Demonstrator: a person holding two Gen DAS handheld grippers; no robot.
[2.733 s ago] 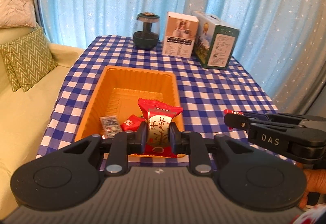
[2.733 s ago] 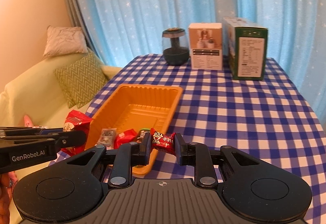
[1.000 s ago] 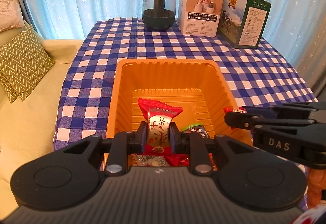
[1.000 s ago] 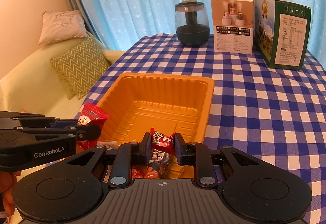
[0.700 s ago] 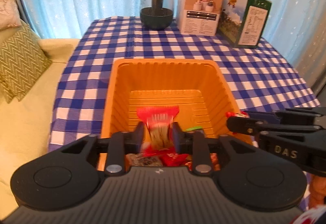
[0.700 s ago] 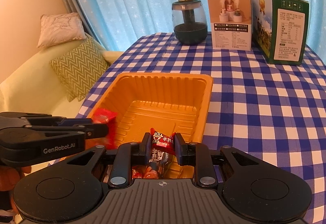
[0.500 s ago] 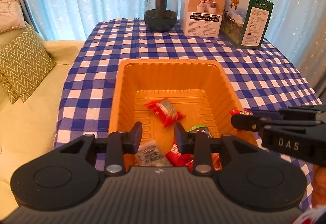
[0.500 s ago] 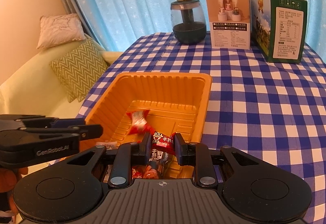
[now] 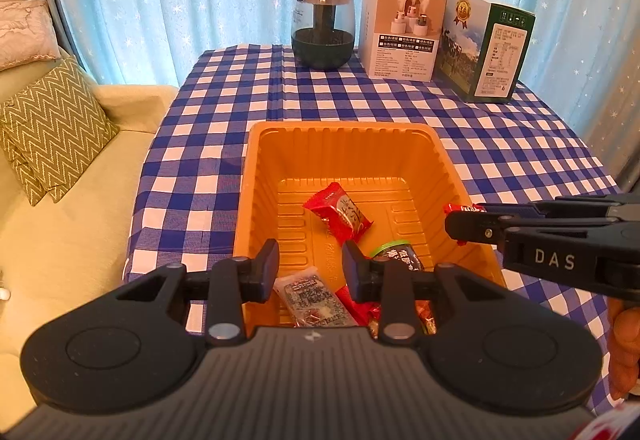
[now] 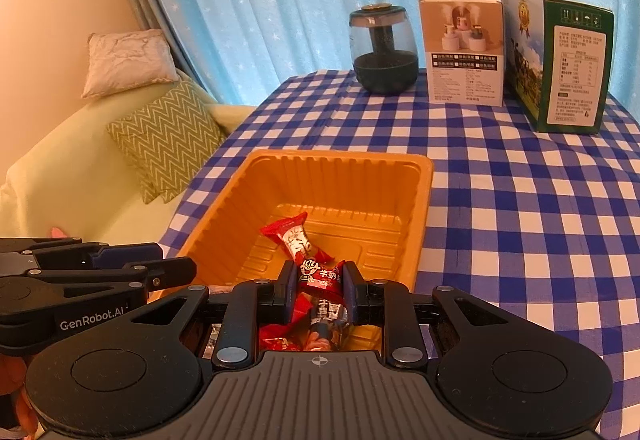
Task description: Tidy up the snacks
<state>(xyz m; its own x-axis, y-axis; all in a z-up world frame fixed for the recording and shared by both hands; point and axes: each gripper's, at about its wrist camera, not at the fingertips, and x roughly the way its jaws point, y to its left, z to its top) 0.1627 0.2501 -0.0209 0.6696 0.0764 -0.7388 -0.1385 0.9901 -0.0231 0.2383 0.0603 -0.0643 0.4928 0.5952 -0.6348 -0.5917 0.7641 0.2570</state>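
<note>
An orange tray point(image 9: 344, 144) sits on the blue checked table, also in the right wrist view point(image 10: 344, 168). A red snack packet point(image 9: 338, 214) lies flat on the tray floor, seen too in the right wrist view point(image 10: 296, 238). Several other packets lie at the tray's near end point(image 9: 312, 296). My left gripper point(image 9: 310, 266) is open and empty above that near end. My right gripper point(image 10: 318, 288) is shut on a small red candy packet point(image 10: 318, 276) above the tray's near right part; its tip shows in the left wrist view point(image 9: 460, 208).
A dark glass jar point(image 9: 323, 28), a white box point(image 9: 400, 30) and a green box point(image 9: 486, 52) stand along the table's far edge before a blue curtain. A pale green sofa with a zigzag cushion point(image 9: 52, 128) lies left of the table.
My left gripper opened and let go of the red packet, which dropped onto the tray floor. My right gripper stayed shut on its candy and moved slightly over the tray.
</note>
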